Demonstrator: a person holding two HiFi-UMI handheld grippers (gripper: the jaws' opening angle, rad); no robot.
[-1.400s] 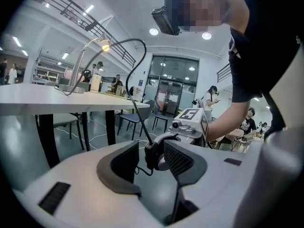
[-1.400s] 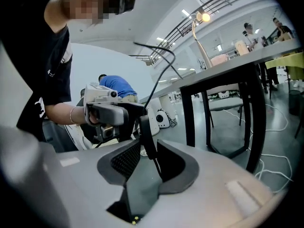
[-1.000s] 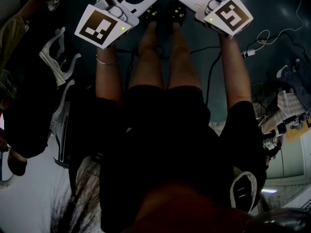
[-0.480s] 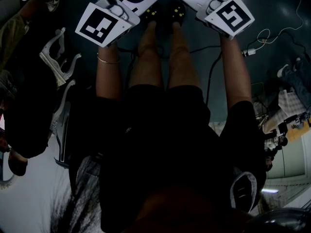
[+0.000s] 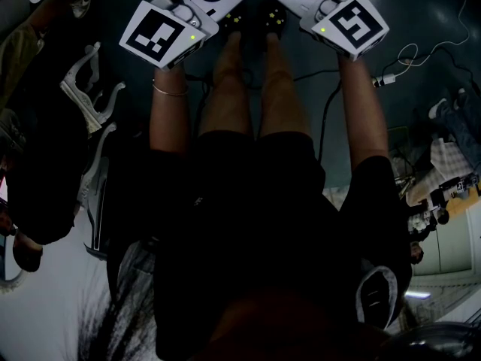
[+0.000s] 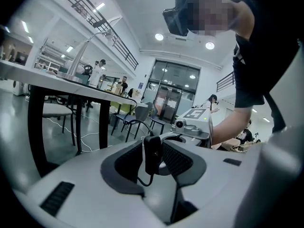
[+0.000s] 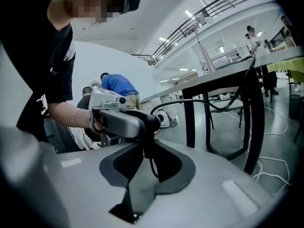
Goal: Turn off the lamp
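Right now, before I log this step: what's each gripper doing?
Left gripper: jaws open, just closed slightly, black cord switch between them unpinched.
Right gripper: jaws just closed partway around that switch; grip cannot be told.

Both white with dark grey pads, the left gripper and right gripper, and there's a black switch on a black cord. Each cube shows black squares on white with a green dot glowing. Black shirt, gold bracelet, dark teal floor, white cable. Silver lamp, white table on black legs, and a far person in blue.
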